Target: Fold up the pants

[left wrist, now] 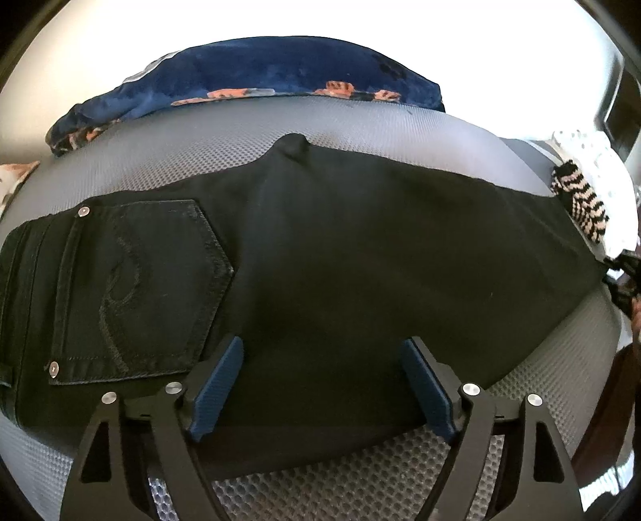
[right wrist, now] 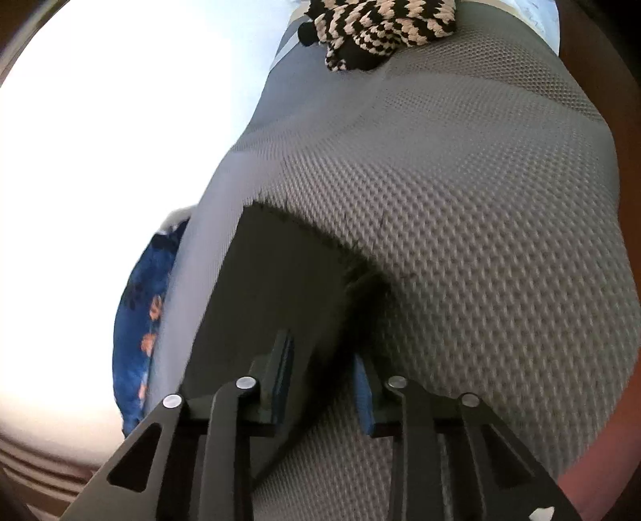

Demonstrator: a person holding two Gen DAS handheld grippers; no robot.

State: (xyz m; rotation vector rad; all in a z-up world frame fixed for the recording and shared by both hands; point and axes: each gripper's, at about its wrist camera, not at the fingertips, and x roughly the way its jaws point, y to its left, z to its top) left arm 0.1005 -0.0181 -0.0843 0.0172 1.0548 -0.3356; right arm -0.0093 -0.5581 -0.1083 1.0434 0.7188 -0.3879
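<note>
Black denim pants (left wrist: 320, 260) lie halved lengthwise on grey mesh mat (left wrist: 360, 493); cross folds remain. My left gripper (left wrist: 320, 356) gapes wide at six o'clock; my right gripper (right wrist: 322, 360), narrow, perhaps pinches the hem.

left wrist: steeply down, close | right wrist: down, rolled | shared: mat (left wrist: 360, 120)

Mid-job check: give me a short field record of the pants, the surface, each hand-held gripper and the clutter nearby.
pants: black pants lying flat, folded lengthwise, back pocket facing up
surface: grey textured mat
left hand-held gripper: jaws wide open over the near edge of the pants, holding nothing
right hand-held gripper: at the leg hem, jaws narrow; the blur hides whether the pads press the cloth
clutter: blue floral cloth beyond the far edge; black-and-cream knit past the hem end
</note>
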